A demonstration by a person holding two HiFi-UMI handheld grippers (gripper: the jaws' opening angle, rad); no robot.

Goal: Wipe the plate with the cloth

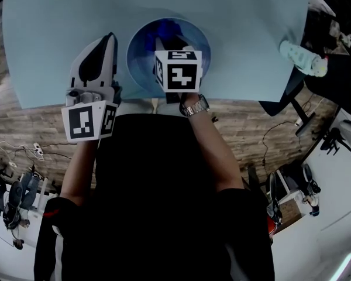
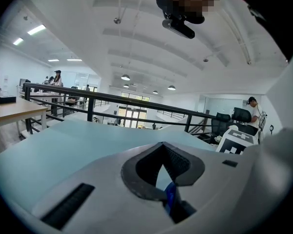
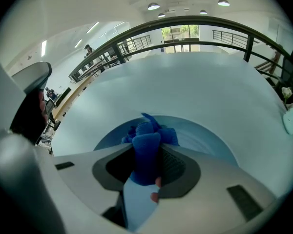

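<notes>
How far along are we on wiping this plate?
Done: the cloth is picked up, and the right gripper is shut on it. In hand: the cloth is held over the plate; whether it touches, I cannot tell. Left: the wiping itself, since no view shows how much is wiped. The left gripper is shut and empty, beside the plate.

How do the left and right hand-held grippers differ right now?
The right hand-held gripper is clamped on the blue cloth; the left hand-held gripper is shut on nothing. The right one sits over the plate; the left one beside it, over the table. Both carry marker cubes.
</notes>
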